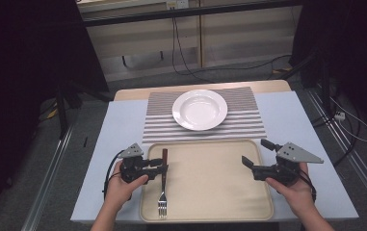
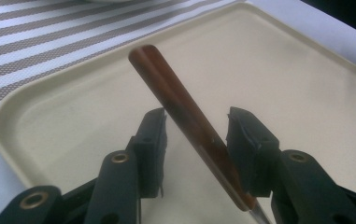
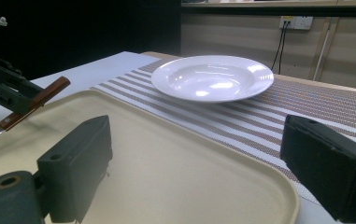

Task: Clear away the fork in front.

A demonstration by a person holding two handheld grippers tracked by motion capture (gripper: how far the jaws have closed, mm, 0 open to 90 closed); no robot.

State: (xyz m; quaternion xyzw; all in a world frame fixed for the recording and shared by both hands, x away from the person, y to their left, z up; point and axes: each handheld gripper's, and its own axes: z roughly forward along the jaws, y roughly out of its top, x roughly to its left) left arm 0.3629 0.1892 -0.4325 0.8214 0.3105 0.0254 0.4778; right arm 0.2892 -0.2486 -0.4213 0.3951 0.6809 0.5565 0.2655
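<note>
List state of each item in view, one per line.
fork: on tray, handle tilted up between left claw jaws
left claw: open, jaws not pressing handle
right claw: open, empty, over tray
plate: upright, empty, on striped mat
tray: flat on table

grey floor (image 1: 51, 159), pale wall panels (image 1: 229, 33) behind with dangling cables (image 1: 178, 48), dark curtains (image 1: 22, 57) either side.

One fork (image 1: 163, 183), one plate (image 1: 200, 109), one tray (image 1: 210, 211), one placemat (image 1: 248, 120).
</note>
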